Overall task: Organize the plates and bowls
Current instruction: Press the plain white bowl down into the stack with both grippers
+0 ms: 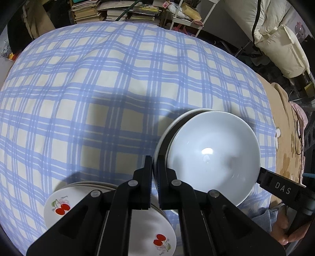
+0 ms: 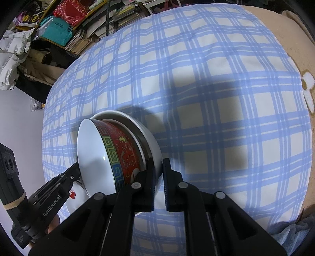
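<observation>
A stack of nested bowls is held tipped on its side above the checked cloth. The inner bowl [image 1: 214, 153] is white inside and red-patterned outside [image 2: 122, 149]. It sits in a larger white bowl [image 2: 151, 141] whose rim [image 1: 167, 128] shows behind it. My left gripper [image 1: 154, 167] is shut on the stack's rim at one side; which bowl's rim it pinches I cannot tell. My right gripper [image 2: 158, 171] is shut on the white bowl's rim at the opposite side. Each gripper shows in the other's view: right gripper [image 1: 261, 174], left gripper [image 2: 75, 169]. A stack of cherry-printed plates [image 1: 59, 206] lies below the left gripper.
A blue-checked cloth [image 1: 122, 78] covers the soft surface. A beige blanket [image 1: 283, 137] lies along its right edge. Piled books [image 1: 110, 11] and a white jacket [image 1: 275, 39] stand beyond the far edge. A person's hand [image 1: 285, 232] grips the right tool.
</observation>
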Demonstrator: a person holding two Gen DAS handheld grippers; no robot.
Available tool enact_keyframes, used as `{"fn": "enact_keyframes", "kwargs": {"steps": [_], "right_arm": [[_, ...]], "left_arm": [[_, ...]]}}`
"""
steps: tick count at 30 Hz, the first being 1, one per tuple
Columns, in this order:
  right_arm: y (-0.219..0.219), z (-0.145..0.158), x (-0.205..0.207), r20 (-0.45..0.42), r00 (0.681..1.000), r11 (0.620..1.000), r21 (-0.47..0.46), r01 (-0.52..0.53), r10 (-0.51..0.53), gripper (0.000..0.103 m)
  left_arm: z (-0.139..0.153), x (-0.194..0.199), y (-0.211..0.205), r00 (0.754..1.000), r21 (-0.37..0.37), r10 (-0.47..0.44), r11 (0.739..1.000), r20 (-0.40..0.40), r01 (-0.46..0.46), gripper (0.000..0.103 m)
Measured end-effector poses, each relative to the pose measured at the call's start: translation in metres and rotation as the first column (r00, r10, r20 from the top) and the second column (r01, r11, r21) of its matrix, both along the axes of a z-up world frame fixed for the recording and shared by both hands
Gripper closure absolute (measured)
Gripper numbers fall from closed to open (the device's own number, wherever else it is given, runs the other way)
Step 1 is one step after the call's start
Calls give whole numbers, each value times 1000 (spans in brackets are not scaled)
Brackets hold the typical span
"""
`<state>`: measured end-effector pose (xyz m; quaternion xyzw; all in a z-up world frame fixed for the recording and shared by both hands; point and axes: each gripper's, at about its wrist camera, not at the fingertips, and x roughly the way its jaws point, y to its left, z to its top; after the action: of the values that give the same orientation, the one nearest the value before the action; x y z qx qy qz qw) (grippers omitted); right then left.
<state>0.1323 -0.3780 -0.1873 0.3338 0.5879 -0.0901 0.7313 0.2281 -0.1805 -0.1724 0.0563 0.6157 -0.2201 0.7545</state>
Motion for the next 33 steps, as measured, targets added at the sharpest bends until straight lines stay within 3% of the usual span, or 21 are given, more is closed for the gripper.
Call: {"fn": "enact_keyframes", "kwargs": {"steps": [3, 15, 19, 23, 33], "right_arm": [[4, 2, 4, -9, 999, 999, -33, -31, 30, 93], [4, 1, 6, -7, 1000, 999, -25, -29, 29, 92], [14, 8, 9, 10, 995, 990, -103, -100, 101, 92], [18, 16, 9, 51, 993, 983, -156, -96, 105, 92], [4, 16, 8, 56, 998, 996, -80, -28, 33, 92]], "left_arm": [[0, -1, 1, 1000, -1, 7, 1000, 7, -7, 100], [0, 0, -2, 1000, 12, 5, 1000, 0, -5, 100], [-2, 3, 4, 999, -14, -7, 1000, -36, 7, 100], [-2, 3, 8, 998, -27, 23, 999, -62, -25, 101], [8, -1, 0, 998, 17, 11, 1000, -54, -10, 101]]}}
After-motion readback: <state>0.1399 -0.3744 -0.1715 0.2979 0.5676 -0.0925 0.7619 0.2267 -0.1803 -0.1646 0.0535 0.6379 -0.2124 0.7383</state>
